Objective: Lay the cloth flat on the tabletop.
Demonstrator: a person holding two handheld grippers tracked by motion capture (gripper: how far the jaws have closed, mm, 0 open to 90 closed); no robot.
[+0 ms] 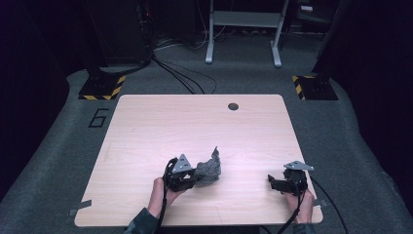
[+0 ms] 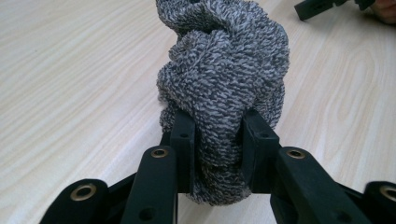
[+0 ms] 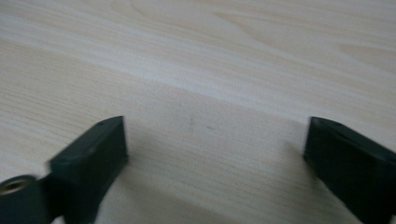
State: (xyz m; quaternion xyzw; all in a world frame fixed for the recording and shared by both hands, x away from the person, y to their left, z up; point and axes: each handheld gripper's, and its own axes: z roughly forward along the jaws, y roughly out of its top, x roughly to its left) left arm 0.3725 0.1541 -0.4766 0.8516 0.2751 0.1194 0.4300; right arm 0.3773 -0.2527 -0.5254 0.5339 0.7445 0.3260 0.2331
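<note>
Risk was slip: left gripper (image 2: 212,140) clenched only a fold of the cloth (image 2: 224,79), rest bunched toward 12 o'clock on the table (image 1: 146,126), probably dragging if lifted. Right gripper (image 3: 215,140) sat released at 3 o'clock. Floor mark "6" (image 1: 99,117) was the only writing.
</note>
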